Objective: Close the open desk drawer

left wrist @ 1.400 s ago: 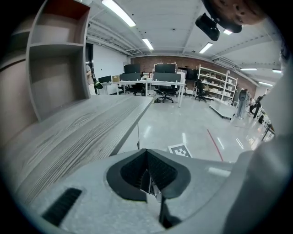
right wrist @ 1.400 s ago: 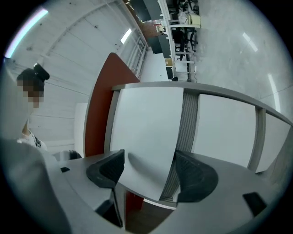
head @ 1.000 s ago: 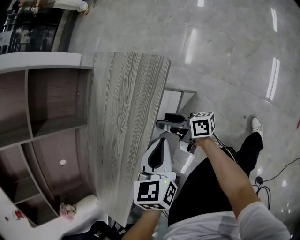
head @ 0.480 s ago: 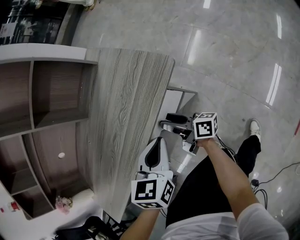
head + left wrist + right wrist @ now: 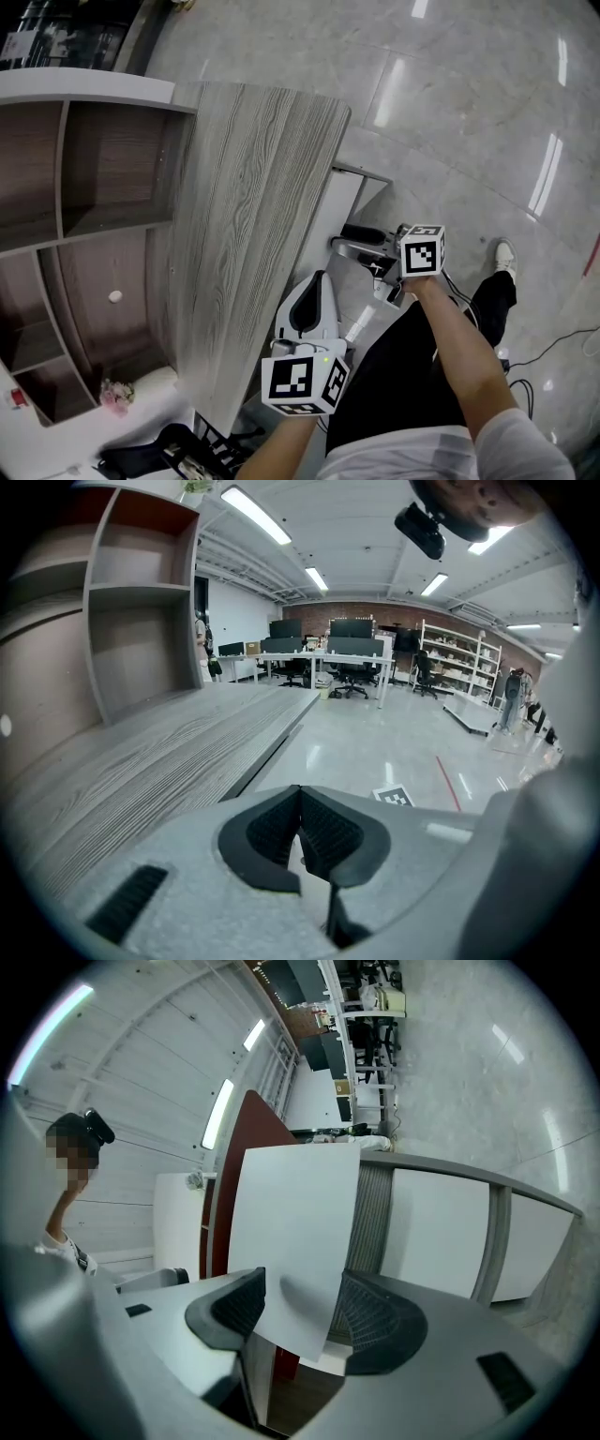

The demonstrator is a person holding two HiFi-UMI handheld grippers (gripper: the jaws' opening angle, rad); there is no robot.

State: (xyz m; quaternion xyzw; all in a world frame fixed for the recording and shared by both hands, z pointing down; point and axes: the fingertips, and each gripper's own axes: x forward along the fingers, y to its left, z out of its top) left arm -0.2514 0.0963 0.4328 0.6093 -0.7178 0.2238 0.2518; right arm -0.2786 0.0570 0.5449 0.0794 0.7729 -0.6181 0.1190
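1. The left gripper (image 5: 300, 810) is held beside the desk (image 5: 242, 234), its fingers closed together on nothing.
2. The drawer (image 5: 292, 1232), pulled out below the desk edge, is straddled by the right gripper (image 5: 296, 1305), fingers apart.

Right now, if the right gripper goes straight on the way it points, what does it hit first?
The white drawer front. It stands face-on just ahead of the right gripper, whose jaws are apart. It looks close, but the depth is hard to judge.
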